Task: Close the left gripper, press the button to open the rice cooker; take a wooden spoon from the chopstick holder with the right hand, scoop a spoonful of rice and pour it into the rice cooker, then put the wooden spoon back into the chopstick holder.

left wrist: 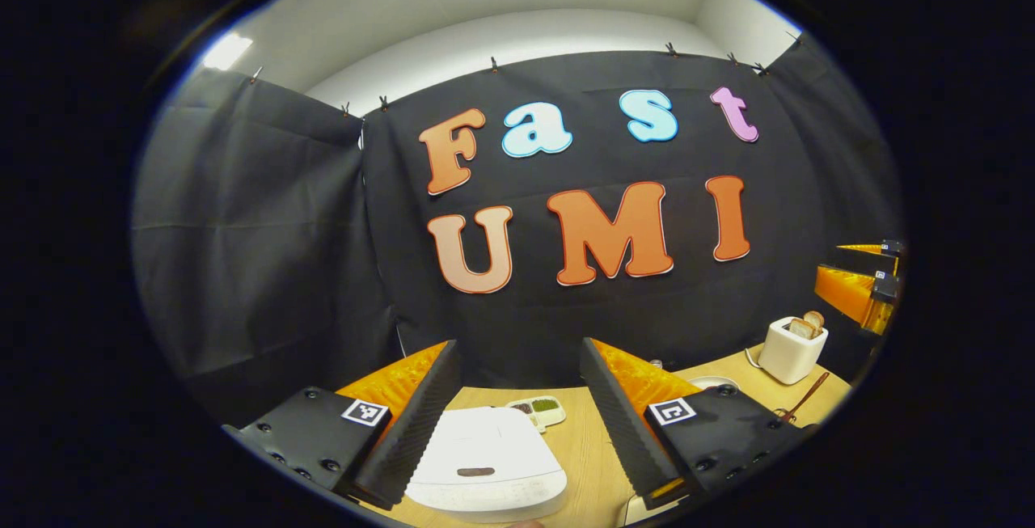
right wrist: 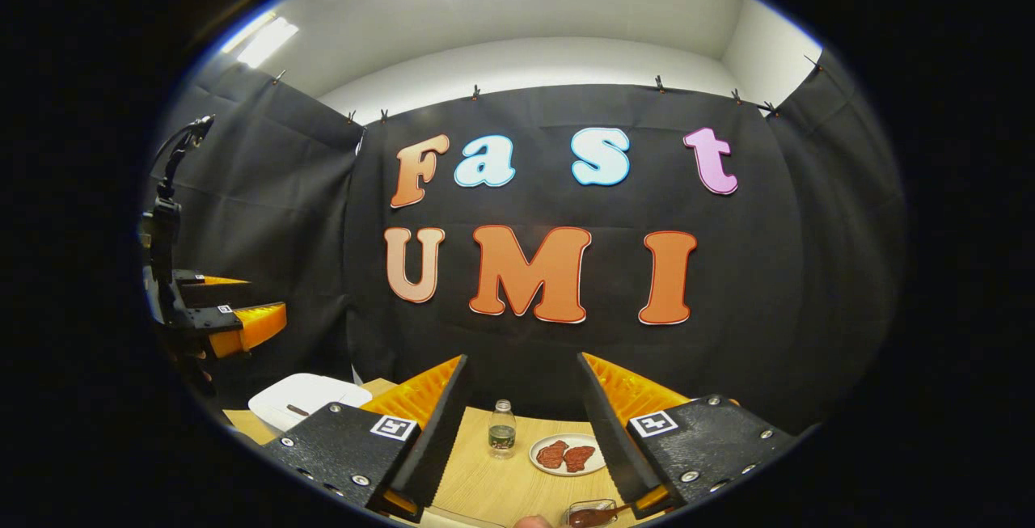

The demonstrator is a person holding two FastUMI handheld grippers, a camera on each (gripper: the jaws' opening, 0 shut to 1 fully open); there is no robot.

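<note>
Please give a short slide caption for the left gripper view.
Open left gripper held above the closed white rice cooker on the wooden table.

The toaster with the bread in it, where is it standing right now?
In the left gripper view the toaster stands at the far right of the wooden table, against the black cloth wall, well to the right of the white rice cooker.

The right gripper hangs agape over the table (small bottle between its fingers).
</note>
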